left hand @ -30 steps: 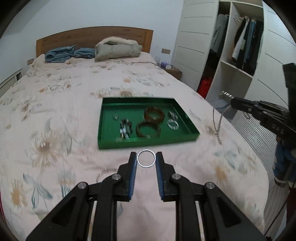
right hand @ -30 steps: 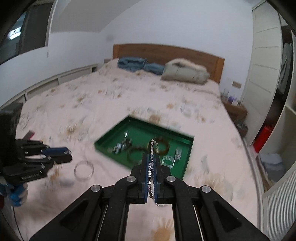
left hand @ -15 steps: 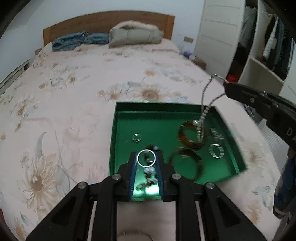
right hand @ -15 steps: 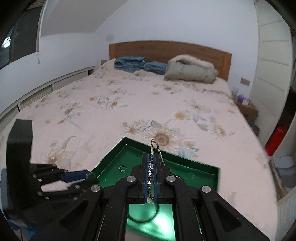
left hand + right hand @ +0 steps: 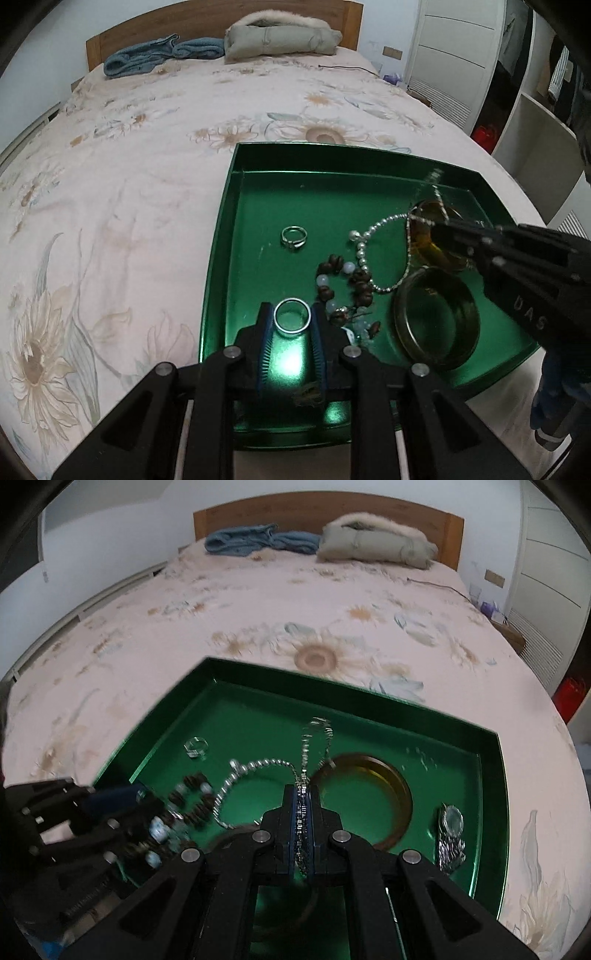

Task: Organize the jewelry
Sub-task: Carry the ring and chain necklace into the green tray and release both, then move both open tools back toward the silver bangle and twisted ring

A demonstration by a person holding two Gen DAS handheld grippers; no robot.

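Jewelry is being gathered into the green tray [image 5: 221, 236] lying on the floral bedspread [image 5: 110, 184], and both hand-held grippers hang over it, pointing steeply down. The left gripper [image 5: 291, 321] is clamped on a silver band ring [image 5: 291, 320], held flat between its blue pads above the tray's near edge; bare green floor lies directly beneath it, with the beaded bracelet [image 5: 343, 284] just to its right. The right gripper [image 5: 303, 812] is fully closed on a silver chain necklace [image 5: 258, 766], pinched partway along its length. The chain's long axis runs from the jaws across the tray's middle, one loop draped toward the tray's left side and ending near the beads, another rising blurred above the amber bangle [image 5: 369, 801]. Judged from this, the ring's release turns on a straight drop, while the chain, already partly resting on the tray floor, needs only lowering and letting go near the tray's centre, clear of the watch [image 5: 450, 830] at the tray's right wall.
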